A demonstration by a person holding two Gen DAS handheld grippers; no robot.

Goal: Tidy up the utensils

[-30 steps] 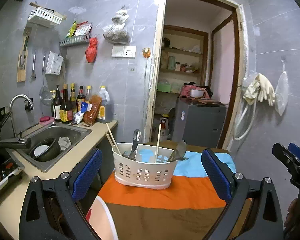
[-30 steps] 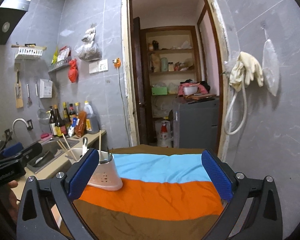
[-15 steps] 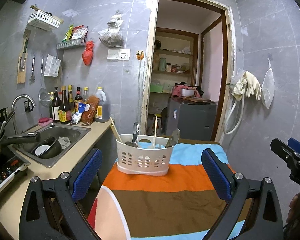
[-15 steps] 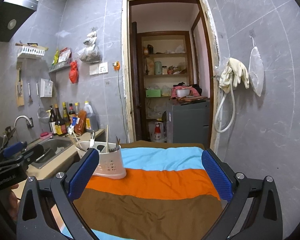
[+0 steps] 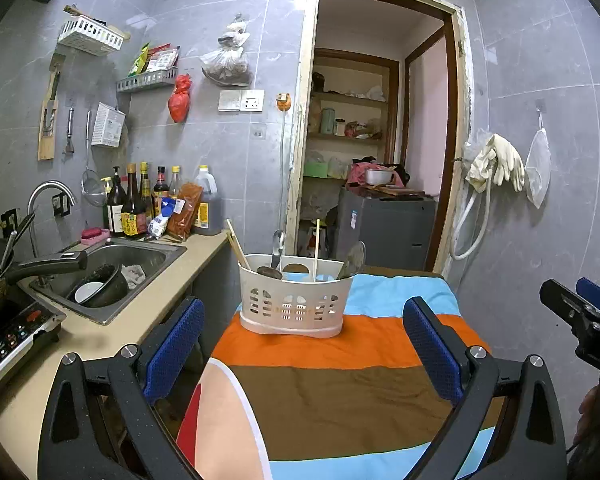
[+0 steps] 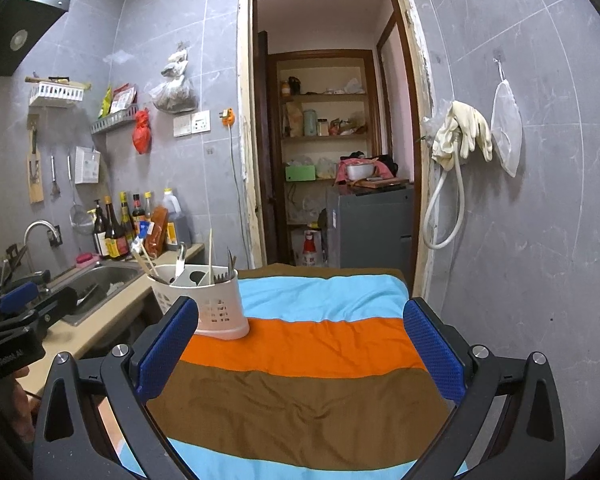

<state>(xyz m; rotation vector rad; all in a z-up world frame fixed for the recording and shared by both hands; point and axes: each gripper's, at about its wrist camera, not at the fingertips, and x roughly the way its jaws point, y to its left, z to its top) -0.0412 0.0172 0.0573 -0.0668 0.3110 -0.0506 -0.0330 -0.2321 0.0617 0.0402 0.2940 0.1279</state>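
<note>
Sitting dead ahead at 12 o'clock of left tool (image 5: 302, 340), white slotted plastic utensil caddy (image 5: 294, 306) w/ upright utensils; right tool (image 6: 300, 346) sees it ~10 o'clock. Both tools wide, empty; left nearer.

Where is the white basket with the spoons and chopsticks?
The white basket stands on the striped cloth's orange band, centred ahead in the left wrist view, on the side nearest the counter with the sink.

Your desk (image 5: 340, 392) wears a striped cloth (image 6: 320, 392); the white utensil caddy (image 5: 294, 306) sits upright on its orange band.
</note>
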